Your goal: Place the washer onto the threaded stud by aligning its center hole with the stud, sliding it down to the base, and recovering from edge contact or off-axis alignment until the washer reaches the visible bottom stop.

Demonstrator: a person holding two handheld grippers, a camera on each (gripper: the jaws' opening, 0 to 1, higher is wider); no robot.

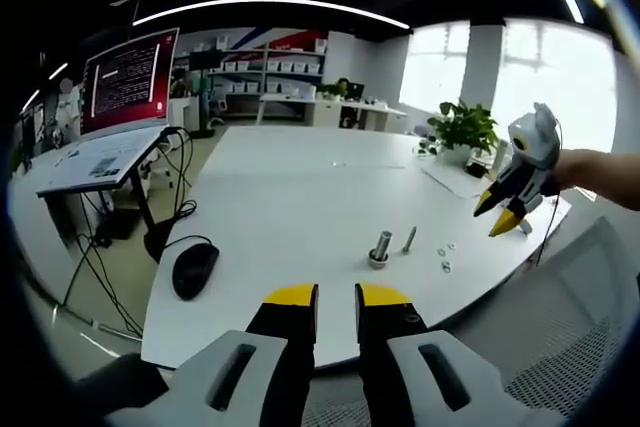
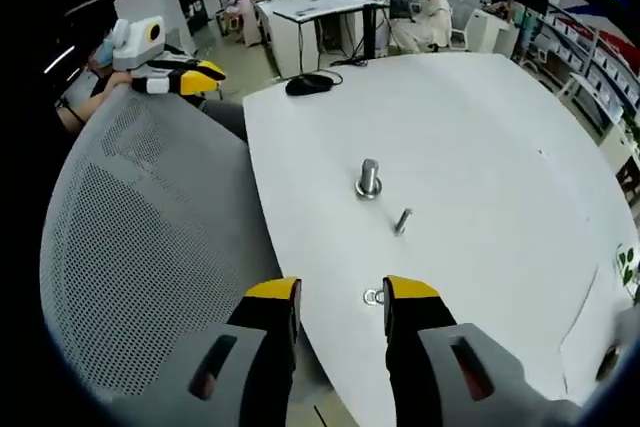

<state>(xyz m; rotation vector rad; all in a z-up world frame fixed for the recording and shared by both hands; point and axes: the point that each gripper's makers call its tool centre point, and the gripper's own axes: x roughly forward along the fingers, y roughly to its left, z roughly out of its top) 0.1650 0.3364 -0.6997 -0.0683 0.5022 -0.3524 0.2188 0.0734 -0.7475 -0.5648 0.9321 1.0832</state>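
A short threaded stud (image 1: 380,247) (image 2: 369,179) stands upright on its wide base on the white table (image 1: 290,187) (image 2: 480,147). A loose bolt (image 1: 409,239) (image 2: 402,220) lies just beside it. Small washers (image 1: 446,266) lie flat on the table near the edge; in the right gripper view one washer (image 2: 373,297) rests just inside my right finger. My right gripper (image 2: 340,292) (image 1: 500,215) hovers above that washer, open, with nothing held. My left gripper (image 1: 338,297) (image 2: 200,78) stays off the table's near edge, jaws slightly apart and empty.
A black mouse (image 1: 194,269) (image 2: 308,84) lies on the table with its cable. A grey mesh chair back (image 2: 150,237) sits against the table edge. A laptop stand with a red screen (image 1: 128,82) and a potted plant (image 1: 462,130) stand beyond.
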